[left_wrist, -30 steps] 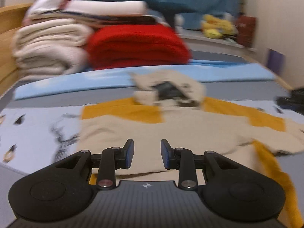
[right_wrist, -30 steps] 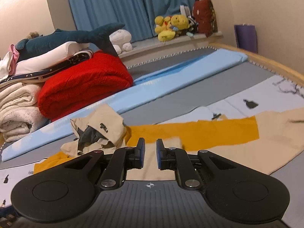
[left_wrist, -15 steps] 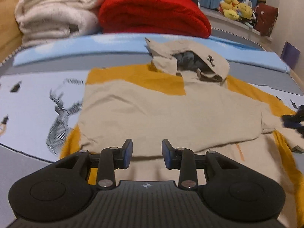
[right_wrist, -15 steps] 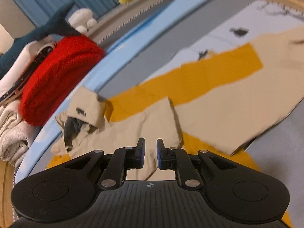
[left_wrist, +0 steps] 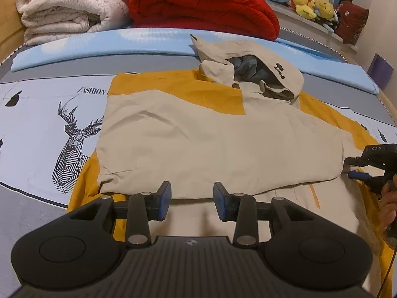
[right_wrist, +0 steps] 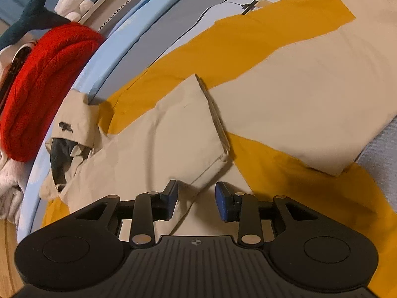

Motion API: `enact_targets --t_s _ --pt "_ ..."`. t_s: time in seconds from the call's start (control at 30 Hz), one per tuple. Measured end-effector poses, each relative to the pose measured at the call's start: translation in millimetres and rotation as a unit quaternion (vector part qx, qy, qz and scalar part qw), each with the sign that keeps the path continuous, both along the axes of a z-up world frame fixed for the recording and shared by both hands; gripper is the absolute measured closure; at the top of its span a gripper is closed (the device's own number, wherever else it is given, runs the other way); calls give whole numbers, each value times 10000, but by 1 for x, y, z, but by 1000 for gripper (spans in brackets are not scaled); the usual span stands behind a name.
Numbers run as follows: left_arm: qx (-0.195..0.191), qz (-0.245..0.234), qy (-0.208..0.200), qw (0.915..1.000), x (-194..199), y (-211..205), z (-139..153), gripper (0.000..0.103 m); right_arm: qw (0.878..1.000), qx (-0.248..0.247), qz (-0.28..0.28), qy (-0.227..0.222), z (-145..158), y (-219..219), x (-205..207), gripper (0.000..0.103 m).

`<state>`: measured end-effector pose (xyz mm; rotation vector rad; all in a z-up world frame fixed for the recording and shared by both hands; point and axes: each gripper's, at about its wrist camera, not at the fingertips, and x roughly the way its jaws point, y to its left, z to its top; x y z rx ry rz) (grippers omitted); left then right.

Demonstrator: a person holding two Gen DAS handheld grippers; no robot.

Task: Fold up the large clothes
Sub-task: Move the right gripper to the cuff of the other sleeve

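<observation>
A beige and yellow hooded jacket lies flat on the bed, its hood at the far side. One sleeve is folded across the body, and its cuff lies just ahead of my right gripper. That gripper's jaws are opening and the pads stand clear of the cloth. It also shows at the right edge of the left wrist view as the right gripper, at the sleeve's end. My left gripper hovers over the folded sleeve's near edge, jaws opening, with nothing between them. The other sleeve lies spread out to the right.
A red blanket and rolled white blankets are stacked at the head of the bed behind a light blue pad. Plush toys sit at the back right. A hand holds the right gripper. A deer-print sheet lies left of the jacket.
My right gripper has dropped toward the jacket and rolled, and its shut jaws have parted at the sleeve's cuff. My left gripper has come lower and closer to the jacket, jaws slightly wider.
</observation>
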<state>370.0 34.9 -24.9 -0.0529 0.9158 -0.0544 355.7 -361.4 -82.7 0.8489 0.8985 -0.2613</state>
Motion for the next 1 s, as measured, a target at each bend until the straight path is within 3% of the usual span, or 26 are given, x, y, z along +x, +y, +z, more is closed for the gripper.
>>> enact_targets --t_s 0.07,0.1,0.13,0.23,0.4,0.6,0.7,0.77,0.83,0.9,0.97,1.0 --pt "27 7 5 10000 0 0 -1 62 9999 -118 -2 -93 2 1 3 74" --pt "39 9 8 10000 0 0 -1 62 9997 -183 -20 -158 3 0 2 84" --pt "48 12 10 10000 0 0 -1 62 9995 -245 -50 -215 4 -3 1 88" --pt "65 46 20 10000 1 1 -3 62 9983 -334 -65 -466 12 -6 -2 94" --pt "68 105 37 9999 2 4 -3 62 9908 -852 -250 -1021 51 -5 -17 95" --pt "95 145 29 9998 2 6 -2 58 9862 -1482 -641 -362 47 -10 -15 82" --pt "68 143 39 9999 2 6 -2 58 9823 -1674 -597 -597 51 -5 -20 82" --pt "50 132 48 9999 2 5 -2 58 9827 -1558 -293 -955 52 1 -18 81" --pt "46 112 55 9999 2 5 -2 58 9883 -1138 147 -1007 42 5 -10 76" --pt "28 119 64 9999 2 6 -2 58 9948 -678 495 -579 20 7 2 76" --pt "3 141 56 9999 2 7 -1 58 9964 -663 534 -7 2 7 6 77" --pt "-5 145 47 9999 2 7 1 58 9973 -583 446 -14 -1 5 3 77"
